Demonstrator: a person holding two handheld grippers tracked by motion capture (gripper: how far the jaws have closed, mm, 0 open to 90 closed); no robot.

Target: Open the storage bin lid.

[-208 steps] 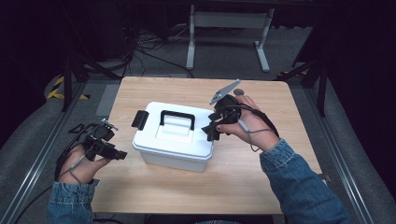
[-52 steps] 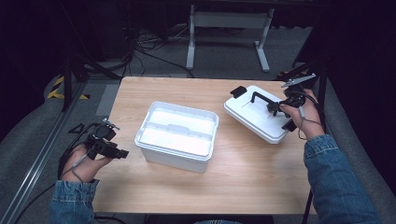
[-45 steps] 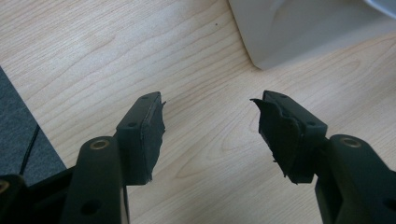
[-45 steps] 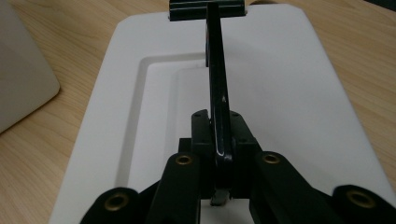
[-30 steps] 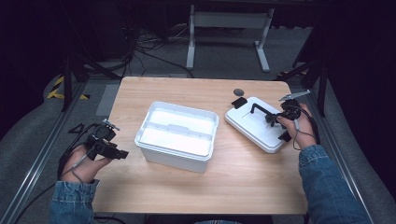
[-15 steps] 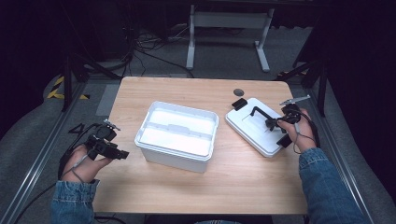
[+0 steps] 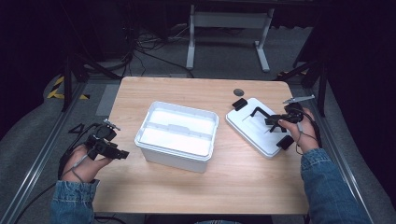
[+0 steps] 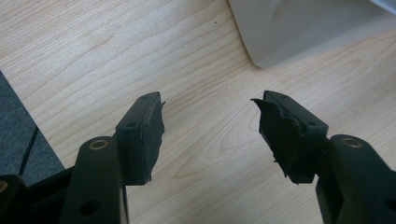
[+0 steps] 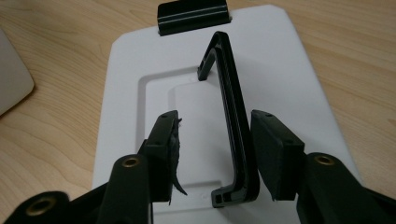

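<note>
We work on a light wooden tabletop (image 7: 187, 196). Near its middle stands an open white plastic storage box (image 7: 177, 135), and its lid (image 7: 254, 133) lies flat to the right, well apart from the box, with black latches at two ends. A small dark disc (image 7: 238, 92) sits just beyond the lid.

Our right gripper (image 7: 275, 122) is over the lid. In the right gripper view, the jaws are parted on either side of the lid's black carry handle (image 9: 233, 121); one pad sits close against the bar and the other is clear of it, so nothing is clamped. To let go cleanly, we judge it best to widen a little more and lift straight back, so that a pad does not drag the handle.

Our left gripper (image 7: 108, 150) rests at the tabletop's left edge, jaws wide apart and empty.
</note>
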